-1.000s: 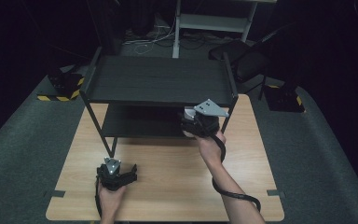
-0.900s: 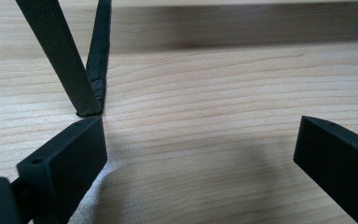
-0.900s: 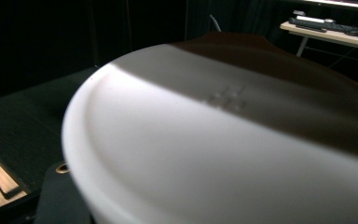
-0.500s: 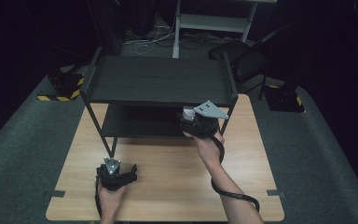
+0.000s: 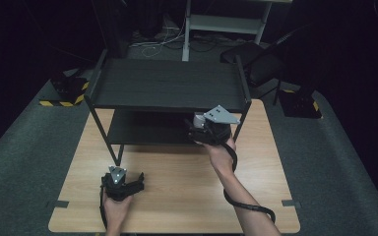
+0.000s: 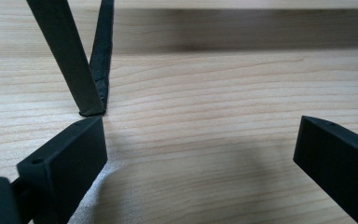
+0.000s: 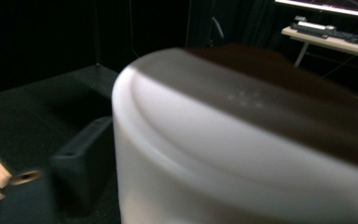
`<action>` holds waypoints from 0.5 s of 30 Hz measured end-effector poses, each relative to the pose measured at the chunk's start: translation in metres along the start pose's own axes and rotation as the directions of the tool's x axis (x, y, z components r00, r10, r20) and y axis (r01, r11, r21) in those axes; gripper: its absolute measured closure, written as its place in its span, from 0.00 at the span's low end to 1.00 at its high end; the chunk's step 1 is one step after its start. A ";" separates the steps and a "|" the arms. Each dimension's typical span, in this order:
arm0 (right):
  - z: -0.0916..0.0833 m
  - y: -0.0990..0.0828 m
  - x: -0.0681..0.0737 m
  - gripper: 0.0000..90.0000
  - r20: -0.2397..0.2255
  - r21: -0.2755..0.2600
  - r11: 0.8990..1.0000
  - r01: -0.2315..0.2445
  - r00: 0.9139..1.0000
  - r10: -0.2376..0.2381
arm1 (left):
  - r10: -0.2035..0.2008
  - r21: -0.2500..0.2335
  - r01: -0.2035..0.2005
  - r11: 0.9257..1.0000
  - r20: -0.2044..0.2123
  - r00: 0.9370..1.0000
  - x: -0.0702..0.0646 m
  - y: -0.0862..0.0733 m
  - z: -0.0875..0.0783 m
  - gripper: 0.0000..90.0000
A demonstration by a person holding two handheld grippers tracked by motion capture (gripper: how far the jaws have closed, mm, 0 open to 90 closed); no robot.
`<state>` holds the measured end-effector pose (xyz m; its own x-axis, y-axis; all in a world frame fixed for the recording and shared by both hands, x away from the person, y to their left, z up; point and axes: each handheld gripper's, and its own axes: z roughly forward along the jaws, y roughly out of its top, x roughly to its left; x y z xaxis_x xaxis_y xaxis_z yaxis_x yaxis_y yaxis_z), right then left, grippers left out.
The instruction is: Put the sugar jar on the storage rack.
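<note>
A black two-tier shelf rack [image 5: 170,83] stands on the far half of a wooden table [image 5: 177,196]. My right gripper [image 5: 192,129] is at the front right of the rack's lower shelf [image 5: 147,128], pointing left. It is shut on a white rounded container [image 7: 242,154], a corner of which peeks out as the container [image 5: 198,119] in the high view. One black finger [image 7: 77,154] presses the container's left side. My left gripper [image 5: 137,178] rests on the table near the front left, open with bare wood between its jaws [image 6: 200,154], just short of the rack's front-left leg [image 6: 70,56].
The rack's front right post [image 5: 241,118] stands just right of my right hand. A cable [image 5: 251,206] trails from the right gripper along the forearm. Dark floor, a chair [image 5: 256,59] and a white desk frame [image 5: 224,22] lie beyond the table.
My right gripper with the white container has drifted slightly toward the near side at the lower shelf's front. The left gripper has not moved.
</note>
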<state>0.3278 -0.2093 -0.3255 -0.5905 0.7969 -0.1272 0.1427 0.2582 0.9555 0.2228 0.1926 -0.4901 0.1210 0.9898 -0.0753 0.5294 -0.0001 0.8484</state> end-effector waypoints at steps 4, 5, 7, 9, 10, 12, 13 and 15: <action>-0.001 0.004 -0.003 0.05 0.000 0.019 1.000 -0.002 1.000 0.002 | -0.001 -0.001 0.001 1.000 0.001 1.000 0.000 0.000 0.000 0.03; -0.002 0.004 -0.003 0.05 -0.001 0.022 1.000 0.001 1.000 -0.001 | -0.001 -0.001 0.001 1.000 0.001 1.000 0.000 0.000 0.000 0.03; -0.002 0.003 -0.007 0.04 -0.015 0.025 1.000 -0.005 1.000 0.005 | -0.002 -0.001 0.002 1.000 0.001 1.000 0.000 0.000 0.000 0.03; -0.003 0.002 -0.008 0.03 -0.021 0.029 1.000 -0.012 1.000 0.013 | -0.001 -0.001 0.001 1.000 0.001 1.000 0.000 0.000 0.000 0.03; -0.003 0.001 -0.009 0.03 -0.024 0.029 0.999 -0.015 1.000 0.016 | -0.001 -0.001 0.001 1.000 0.001 1.000 0.000 0.000 0.000 0.03; -0.004 0.000 -0.010 0.03 -0.026 0.032 0.999 -0.018 0.999 0.019 | -0.001 -0.001 0.001 1.000 0.001 1.000 0.000 0.000 0.000 0.03; -0.004 -0.001 -0.010 0.03 -0.026 0.031 0.999 -0.018 0.999 0.019 | 0.000 -0.001 0.000 1.000 0.001 1.000 0.000 0.000 0.000 0.03; -0.006 -0.001 -0.011 0.03 -0.027 0.032 0.999 -0.013 1.000 0.014 | 0.001 -0.001 -0.001 1.000 0.001 1.000 0.000 0.000 0.000 0.03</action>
<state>0.3293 -0.2220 -0.3239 -0.6101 0.7851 -0.1067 0.1753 0.2650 0.9482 0.2226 0.1927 -0.4902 0.1224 0.9897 -0.0747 0.5285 -0.0012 0.8490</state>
